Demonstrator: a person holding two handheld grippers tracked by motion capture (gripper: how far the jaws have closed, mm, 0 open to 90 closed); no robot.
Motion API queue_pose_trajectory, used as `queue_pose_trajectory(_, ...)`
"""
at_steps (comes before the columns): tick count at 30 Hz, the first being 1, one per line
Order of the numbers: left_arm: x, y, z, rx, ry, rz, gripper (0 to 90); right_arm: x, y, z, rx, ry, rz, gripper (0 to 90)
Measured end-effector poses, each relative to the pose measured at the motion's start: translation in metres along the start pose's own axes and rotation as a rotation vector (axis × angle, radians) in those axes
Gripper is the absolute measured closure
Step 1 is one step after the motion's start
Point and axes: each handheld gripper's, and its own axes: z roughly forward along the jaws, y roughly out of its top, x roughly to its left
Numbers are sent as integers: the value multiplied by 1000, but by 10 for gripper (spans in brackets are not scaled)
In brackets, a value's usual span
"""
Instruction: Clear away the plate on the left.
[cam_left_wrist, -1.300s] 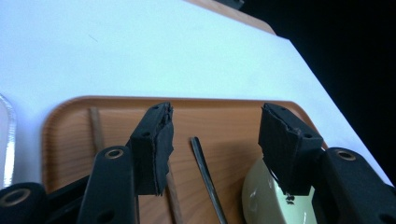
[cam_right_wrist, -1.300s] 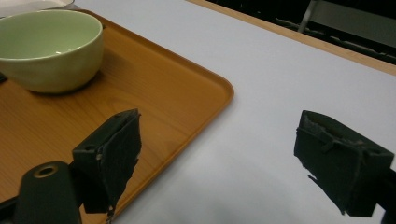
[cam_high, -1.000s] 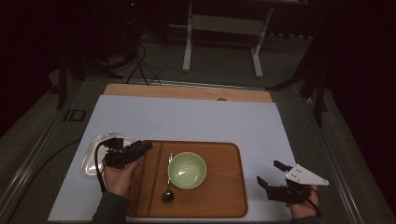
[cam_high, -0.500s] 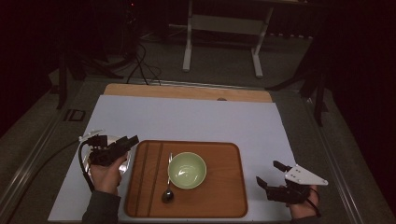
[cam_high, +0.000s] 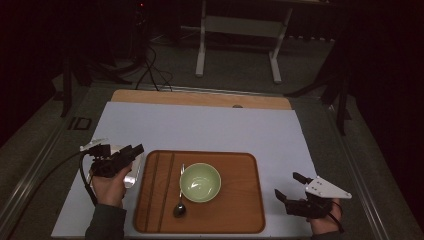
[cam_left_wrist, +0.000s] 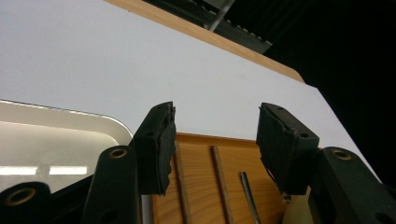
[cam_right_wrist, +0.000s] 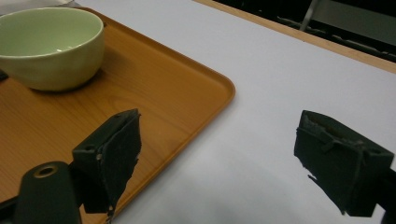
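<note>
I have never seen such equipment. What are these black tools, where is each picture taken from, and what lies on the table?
A person holds a hand-held gripper in each hand: the left hand-held gripper and the right hand-held gripper. One picture comes from a camera above the table; the other two from cameras riding on each tool, looking along its two black jaws. On the white table lies a wooden tray with a green bowl and a spoon. A metal dish lies left of it. Both tools are open and hold nothing.
</note>
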Motion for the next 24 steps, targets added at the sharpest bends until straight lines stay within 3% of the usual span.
queue_pose_trajectory(24, 32, 10, -17, -49, 38, -65, 466, 0, 0, 1, 0, 4, -5, 146)
